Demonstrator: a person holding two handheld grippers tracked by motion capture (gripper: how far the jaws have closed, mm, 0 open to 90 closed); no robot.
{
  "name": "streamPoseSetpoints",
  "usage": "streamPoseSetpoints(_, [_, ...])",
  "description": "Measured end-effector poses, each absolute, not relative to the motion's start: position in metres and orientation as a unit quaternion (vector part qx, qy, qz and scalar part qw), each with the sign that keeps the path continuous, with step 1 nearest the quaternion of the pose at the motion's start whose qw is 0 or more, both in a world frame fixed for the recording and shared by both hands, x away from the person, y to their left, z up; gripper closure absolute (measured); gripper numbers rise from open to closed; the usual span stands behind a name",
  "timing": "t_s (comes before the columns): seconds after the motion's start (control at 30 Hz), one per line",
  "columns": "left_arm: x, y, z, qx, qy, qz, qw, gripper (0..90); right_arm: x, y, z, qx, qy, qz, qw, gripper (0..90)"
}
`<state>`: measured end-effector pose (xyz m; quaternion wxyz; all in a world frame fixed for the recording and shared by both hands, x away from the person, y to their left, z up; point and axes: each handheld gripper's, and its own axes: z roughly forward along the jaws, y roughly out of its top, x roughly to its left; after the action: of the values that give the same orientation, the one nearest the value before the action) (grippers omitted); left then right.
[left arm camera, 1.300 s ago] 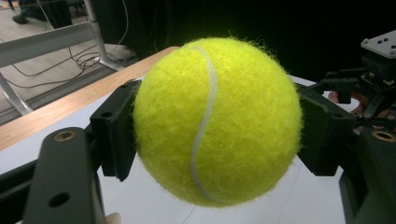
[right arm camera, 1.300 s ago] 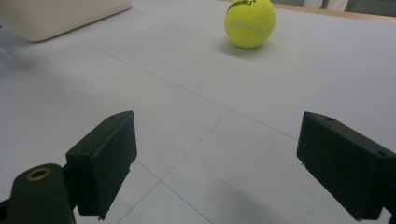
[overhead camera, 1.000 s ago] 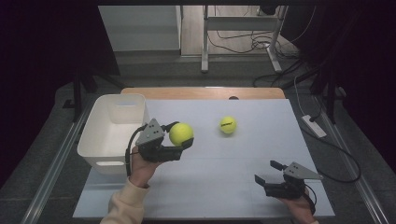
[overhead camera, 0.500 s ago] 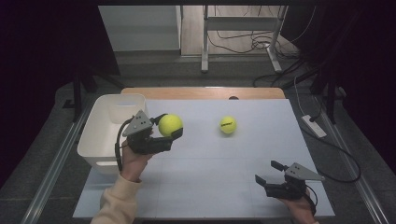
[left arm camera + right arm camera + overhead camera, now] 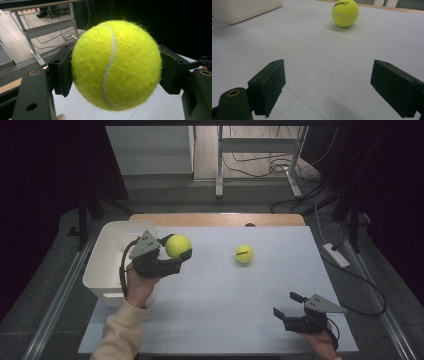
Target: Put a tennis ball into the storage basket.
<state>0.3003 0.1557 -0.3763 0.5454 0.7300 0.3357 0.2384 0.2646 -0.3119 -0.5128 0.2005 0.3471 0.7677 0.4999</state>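
We hold ball [image 5: 178, 246] clamped in left gripper [image 5: 172, 258], lifted above table [image 5: 225, 310] beside bin [image 5: 107, 265]. Drop into bin left, probably. Second ball [image 5: 244, 253] on table, untouched. Our right gripper [image 5: 287, 312] wide, empty, resting near front edge.

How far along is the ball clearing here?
Nothing looks binned yet: the visible part of the white plastic bin holds no ball. In hand: the left hand-held gripper clamps a fuzzy yellow tennis ball beside the bin. Left: the second yellow tennis ball on the table; the right hand-held gripper is open.
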Motion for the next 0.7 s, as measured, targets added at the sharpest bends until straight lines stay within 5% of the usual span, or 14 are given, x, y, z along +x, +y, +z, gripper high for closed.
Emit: streamPoseSetpoints(0.7, [0.313,0.178,-0.369,0.721,0.365,0.269,0.524,26.6,0.264,-0.311,-0.513,0.344,0.769,0.5,0.202,12.4])
